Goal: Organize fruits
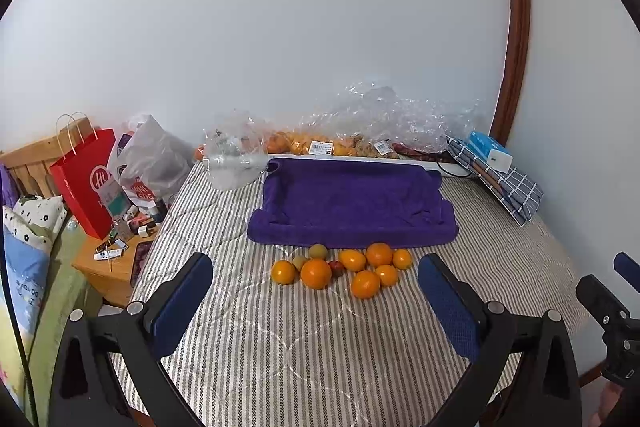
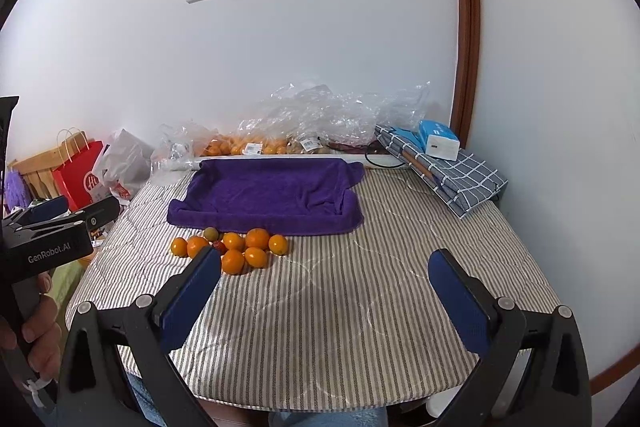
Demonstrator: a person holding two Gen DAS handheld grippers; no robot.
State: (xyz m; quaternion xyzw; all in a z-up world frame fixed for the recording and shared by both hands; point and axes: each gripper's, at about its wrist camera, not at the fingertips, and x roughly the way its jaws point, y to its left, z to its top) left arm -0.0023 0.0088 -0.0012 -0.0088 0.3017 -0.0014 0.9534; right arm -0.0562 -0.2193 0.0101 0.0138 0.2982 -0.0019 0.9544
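Note:
Several oranges lie in a cluster on the striped tablecloth, mixed with two greenish-brown fruits and one small red fruit. Just behind them sits a tray draped in a purple towel, with nothing in it. My left gripper is open and held above the near side of the table, facing the cluster. My right gripper is open too, to the right of the fruit with nothing between its fingers. The left gripper's body shows in the right wrist view, held by a hand.
Clear plastic bags with more oranges line the wall behind the tray. A folded checked cloth with a blue box sits at the back right. A red paper bag and small bottles crowd a side table at left. The near tablecloth is bare.

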